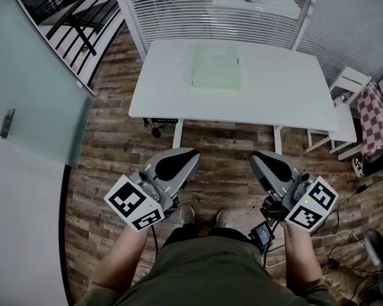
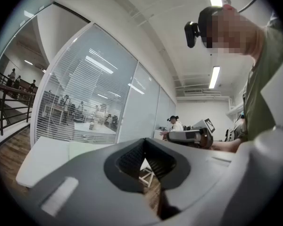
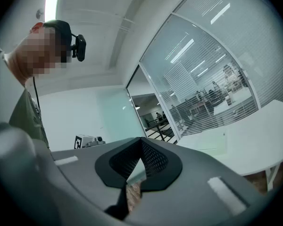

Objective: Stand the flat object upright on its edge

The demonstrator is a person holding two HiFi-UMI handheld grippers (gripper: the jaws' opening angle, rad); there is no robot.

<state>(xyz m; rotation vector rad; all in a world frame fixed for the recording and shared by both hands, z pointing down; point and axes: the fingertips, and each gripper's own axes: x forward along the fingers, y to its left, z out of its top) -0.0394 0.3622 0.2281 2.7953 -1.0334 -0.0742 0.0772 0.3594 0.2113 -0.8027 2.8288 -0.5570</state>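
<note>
A pale green flat square object [image 1: 216,68] lies flat on the white table [image 1: 274,94], toward its back left of centre. Both grippers hang low in front of the person, well short of the table. My left gripper [image 1: 190,153] is shut with nothing in it, its marker cube at the lower left. My right gripper [image 1: 258,157] is shut and empty too. In the left gripper view the closed jaws [image 2: 144,161] point past the table edge [image 2: 37,164]. In the right gripper view the closed jaws [image 3: 141,161] face the table [image 3: 254,145] and the flat object [image 3: 207,142].
Wood plank floor [image 1: 115,171] lies between me and the table. A frosted glass panel [image 1: 32,88] stands at the left, a blinds-covered glass wall [image 1: 217,11] behind the table. A white chair [image 1: 345,107] and checked cloth [image 1: 376,116] sit right; cables [image 1: 345,234] trail on the floor.
</note>
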